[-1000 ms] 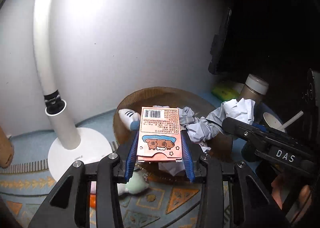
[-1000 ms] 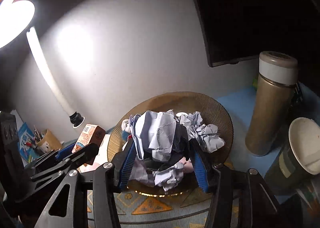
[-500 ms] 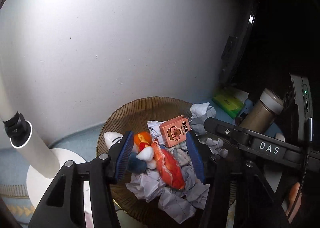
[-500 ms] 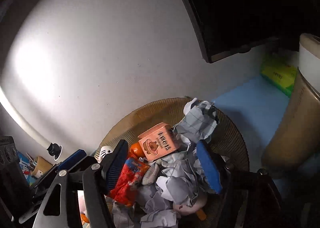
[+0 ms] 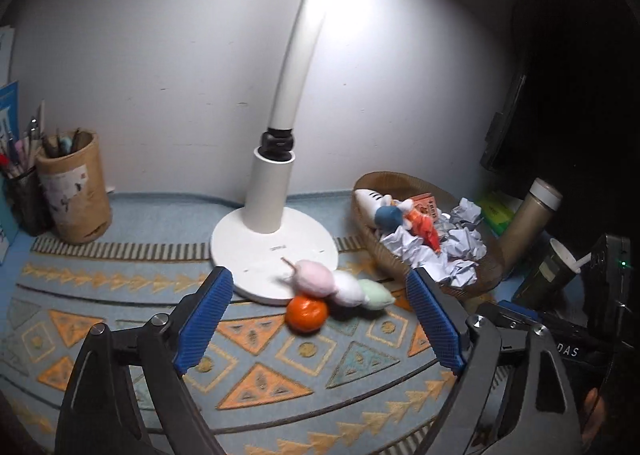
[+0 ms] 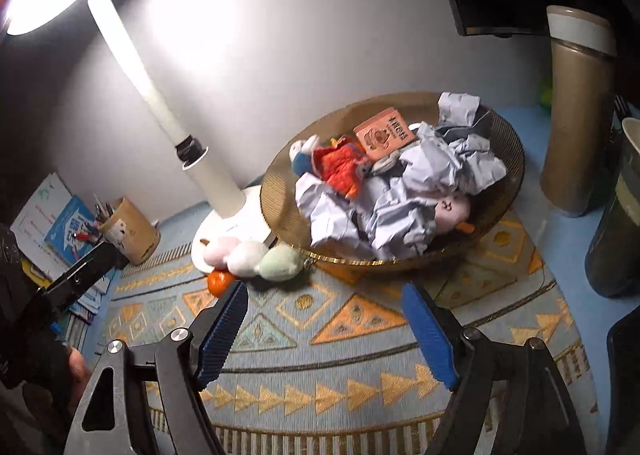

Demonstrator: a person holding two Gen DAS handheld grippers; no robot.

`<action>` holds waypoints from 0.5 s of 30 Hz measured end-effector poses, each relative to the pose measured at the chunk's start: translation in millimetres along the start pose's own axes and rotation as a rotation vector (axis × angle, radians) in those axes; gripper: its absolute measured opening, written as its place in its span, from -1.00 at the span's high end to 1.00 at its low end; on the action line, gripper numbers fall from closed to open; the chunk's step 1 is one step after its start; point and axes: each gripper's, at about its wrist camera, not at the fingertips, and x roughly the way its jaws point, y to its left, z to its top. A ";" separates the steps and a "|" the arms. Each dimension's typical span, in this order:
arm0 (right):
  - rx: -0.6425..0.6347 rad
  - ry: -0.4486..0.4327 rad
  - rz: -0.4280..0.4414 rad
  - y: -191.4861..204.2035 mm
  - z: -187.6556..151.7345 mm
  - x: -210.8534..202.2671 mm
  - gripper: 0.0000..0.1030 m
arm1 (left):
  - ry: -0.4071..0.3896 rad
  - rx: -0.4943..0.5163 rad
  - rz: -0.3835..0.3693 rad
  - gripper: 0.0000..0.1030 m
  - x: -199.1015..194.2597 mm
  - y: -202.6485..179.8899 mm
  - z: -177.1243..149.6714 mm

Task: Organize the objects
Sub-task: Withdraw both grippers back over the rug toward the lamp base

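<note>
My left gripper [image 5: 318, 321] stands wide apart, its blue ribbed pads having just been spreading, and nothing lies between them; it hangs over the blue woven mat with orange triangles [image 5: 256, 371]. Just past its pads, a small orange fruit [image 5: 307, 313] sits on the mat, touching a plush skewer of three soft balls, pink, white and pale green [image 5: 340, 284], whose pink end rests on the round white base of the desk lamp [image 5: 256, 243].

My right gripper [image 6: 322, 329] has also just been spreading its jaws and grips nothing; it hovers above the same mat, near its front edge. Beyond it stands the shallow brown woven basket [image 6: 280, 199], partly on the mat and touching the lamp base. Inside lie crumpled balls of white paper [image 6: 404, 191], a small pink carton with a cartoon animal [image 6: 384, 135] leaning on the heap, a red-orange plush toy [image 6: 340, 167], a white and blue plush [image 6: 302, 155] at the basket's left side, and a pale pink plush [image 6: 452, 209] tucked under the paper toward the right rim.

To the basket's right stands a tall gold flask with a white lid [image 6: 580, 107]. Far left, by the wall, a tan cylindrical pen holder [image 5: 74, 191] holds pens.
</note>
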 end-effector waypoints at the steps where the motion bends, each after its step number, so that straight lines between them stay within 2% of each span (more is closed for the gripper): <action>1: -0.011 0.014 -0.007 4.8 -10.8 6.5 -0.55 | 0.008 0.019 0.039 -0.71 -0.2 3.1 -10.1; 4: -0.037 0.020 -0.014 10.9 -29.9 27.3 -0.55 | 0.058 0.012 0.085 -0.71 7.2 20.9 -37.5; 8: -0.097 0.024 -0.063 19.1 -44.0 36.8 -0.55 | 0.100 -0.070 0.092 -0.71 25.8 42.7 -62.8; 10: -0.132 0.007 -0.084 24.7 -45.5 35.7 -0.55 | 0.156 -0.097 0.091 -0.70 34.8 49.1 -67.8; 12: -0.165 0.017 -0.100 30.9 -46.9 39.3 -0.55 | 0.129 -0.111 0.076 -0.70 31.4 51.3 -68.1; 15: -0.206 0.017 -0.128 39.1 -49.4 42.6 -0.55 | 0.146 -0.103 0.068 -0.70 31.7 49.0 -69.4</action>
